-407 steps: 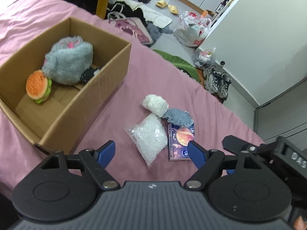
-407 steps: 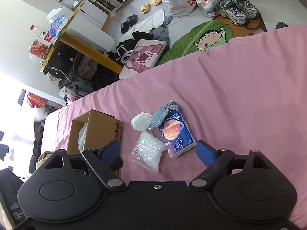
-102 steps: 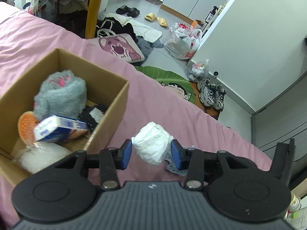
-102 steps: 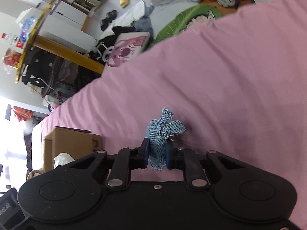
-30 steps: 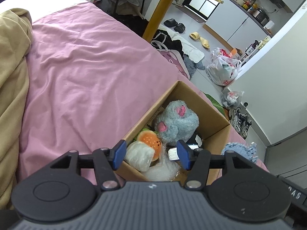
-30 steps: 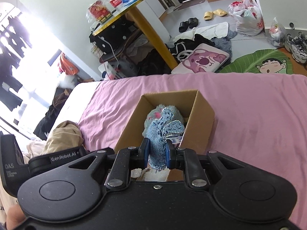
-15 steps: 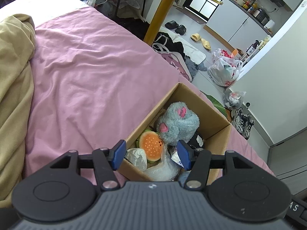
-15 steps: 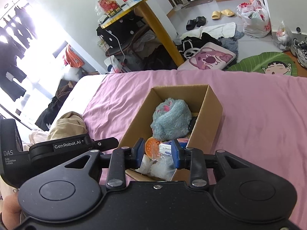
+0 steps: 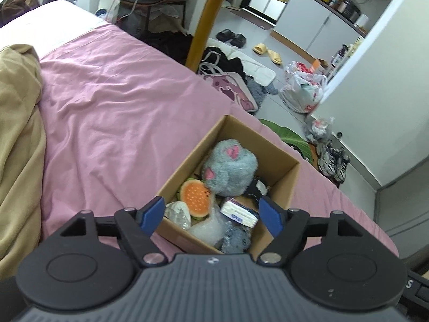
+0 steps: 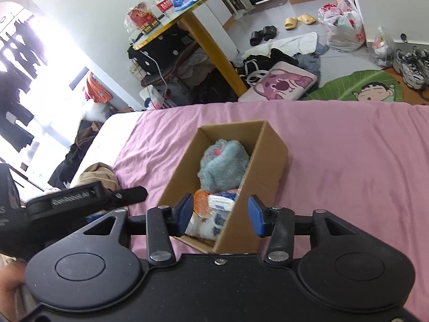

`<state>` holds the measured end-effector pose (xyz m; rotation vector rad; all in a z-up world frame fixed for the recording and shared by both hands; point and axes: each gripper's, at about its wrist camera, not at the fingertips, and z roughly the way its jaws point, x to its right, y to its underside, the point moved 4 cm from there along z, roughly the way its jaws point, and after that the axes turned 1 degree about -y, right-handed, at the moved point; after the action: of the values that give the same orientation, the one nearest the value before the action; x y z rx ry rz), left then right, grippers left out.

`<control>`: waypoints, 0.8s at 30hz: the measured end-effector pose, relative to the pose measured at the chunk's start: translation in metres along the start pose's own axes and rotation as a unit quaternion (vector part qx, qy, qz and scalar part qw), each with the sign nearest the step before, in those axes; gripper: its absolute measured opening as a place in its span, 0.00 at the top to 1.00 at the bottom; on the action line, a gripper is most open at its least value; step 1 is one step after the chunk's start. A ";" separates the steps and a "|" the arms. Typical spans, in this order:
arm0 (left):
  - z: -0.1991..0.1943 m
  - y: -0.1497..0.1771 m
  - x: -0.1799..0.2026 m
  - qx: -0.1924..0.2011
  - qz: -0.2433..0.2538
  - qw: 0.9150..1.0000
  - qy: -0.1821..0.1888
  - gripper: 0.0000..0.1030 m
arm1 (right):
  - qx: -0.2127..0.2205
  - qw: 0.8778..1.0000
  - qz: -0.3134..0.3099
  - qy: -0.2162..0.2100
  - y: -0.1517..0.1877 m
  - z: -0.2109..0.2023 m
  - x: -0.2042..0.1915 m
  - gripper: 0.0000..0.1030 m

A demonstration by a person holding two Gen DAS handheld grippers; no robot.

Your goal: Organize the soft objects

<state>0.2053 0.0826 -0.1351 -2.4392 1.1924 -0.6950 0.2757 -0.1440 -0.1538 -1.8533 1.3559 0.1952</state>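
Pink sheet covers the bed, the largest thing in view, with a tan blanket bunched along its left edge. On the sheet, toward the bed's floor-side edge, sits the cardboard box, open at the top.

All the soft things seen are inside it. The grey plush fills the far half, the biggest and springiest piece; it would squash under a pinch and is best taken across its bulk. Below it lie the burger toy, spongy and light, and the tissue pack, soft but slick in its wrap, easiest to take across its short sides. At the near end are a clear crinkly bag, likely slippery and almost weightless, a blue-grey cloth that would bunch and should be gripped at a fold, and a white wad in the near left corner. None looks fragile or heavy.

The left tongs hang over the near end of the box, jaws wide apart and empty. The right tongs hover over the same end from the other side, jaws apart too, holding nothing.

No loose items show on the sheet, so the sorting looks done or nearly so.
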 end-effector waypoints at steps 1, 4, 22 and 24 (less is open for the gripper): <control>-0.002 0.001 0.003 -0.001 0.006 1.000 0.003 0.24 | -0.001 1.000 -0.002 0.006 0.000 -0.002 0.001 0.53; -0.009 0.003 0.010 -0.002 0.022 1.000 0.009 0.19 | 0.002 1.000 -0.004 0.024 0.001 -0.008 0.002 0.47; -0.060 0.018 0.032 0.020 0.108 0.993 0.047 0.12 | 0.024 0.996 -0.012 0.090 0.012 -0.067 -0.004 0.05; -0.065 0.020 0.034 0.021 0.117 0.992 0.050 0.12 | 0.030 0.995 -0.014 0.097 0.014 -0.075 -0.008 0.00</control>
<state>0.1735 0.0380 -0.0818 -2.2050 1.4570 -0.7700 0.2362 -0.1908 -0.1075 -1.8771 1.4497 -0.0410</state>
